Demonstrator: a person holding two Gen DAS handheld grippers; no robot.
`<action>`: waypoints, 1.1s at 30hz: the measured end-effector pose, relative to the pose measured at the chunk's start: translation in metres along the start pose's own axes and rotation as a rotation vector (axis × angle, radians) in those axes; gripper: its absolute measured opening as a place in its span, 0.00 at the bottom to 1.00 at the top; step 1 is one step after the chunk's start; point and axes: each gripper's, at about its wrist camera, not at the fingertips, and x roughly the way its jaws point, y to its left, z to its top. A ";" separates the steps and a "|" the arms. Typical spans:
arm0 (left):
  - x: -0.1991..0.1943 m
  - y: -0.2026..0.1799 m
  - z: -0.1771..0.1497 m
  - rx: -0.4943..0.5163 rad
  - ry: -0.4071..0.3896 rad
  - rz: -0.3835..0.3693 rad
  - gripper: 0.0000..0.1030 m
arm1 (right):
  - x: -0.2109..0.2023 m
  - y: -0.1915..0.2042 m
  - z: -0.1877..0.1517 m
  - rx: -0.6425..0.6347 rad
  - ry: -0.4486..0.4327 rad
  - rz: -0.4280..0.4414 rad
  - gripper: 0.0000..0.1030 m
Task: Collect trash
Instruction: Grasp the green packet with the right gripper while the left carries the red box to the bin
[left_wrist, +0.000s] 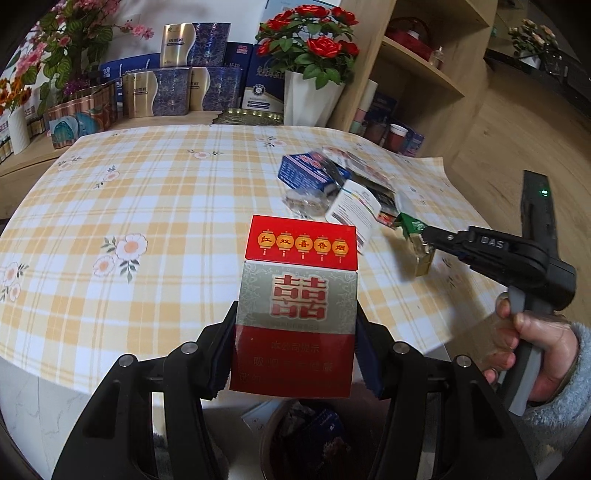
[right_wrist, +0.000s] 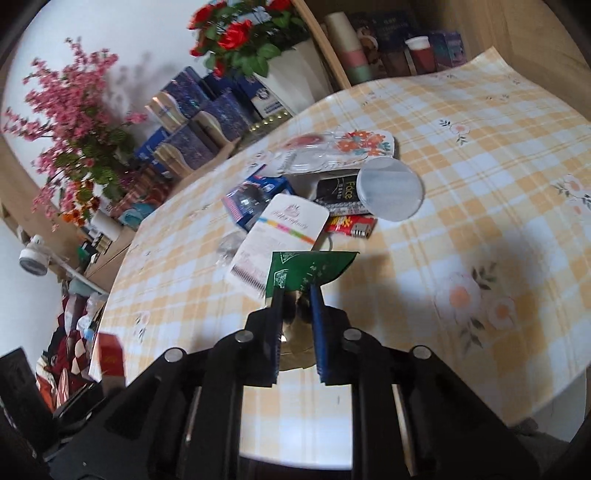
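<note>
My left gripper (left_wrist: 295, 317) is shut on a red and silver cigarette pack (left_wrist: 297, 306), held upright above the table's near edge, over a round bin (left_wrist: 306, 439) with trash in it. My right gripper (right_wrist: 297, 291) is shut on a green and gold pack (right_wrist: 306, 269); it also shows in the left wrist view (left_wrist: 415, 236), just above the cloth. A trash pile lies on the checked tablecloth (right_wrist: 480, 155): a white card pack (right_wrist: 284, 236), a blue box (right_wrist: 255, 195), a black Face box (right_wrist: 340, 192), a round clear lid (right_wrist: 391, 188), a red pack (right_wrist: 351, 225).
Gift boxes (left_wrist: 173, 88), a white vase of red roses (left_wrist: 310, 74) and pink flowers (left_wrist: 62, 40) stand behind the table. A wooden shelf (left_wrist: 417, 74) with cups is at the right. The person's hand (left_wrist: 535, 347) holds the right gripper.
</note>
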 end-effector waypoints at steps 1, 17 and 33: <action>-0.003 -0.002 -0.004 0.003 0.004 -0.007 0.54 | -0.008 0.001 -0.005 -0.007 -0.006 0.006 0.17; -0.021 -0.034 -0.082 0.112 0.102 -0.087 0.54 | -0.099 0.013 -0.103 -0.154 -0.047 0.053 0.17; 0.014 -0.057 -0.130 0.212 0.268 -0.140 0.54 | -0.108 0.010 -0.136 -0.158 -0.024 0.063 0.17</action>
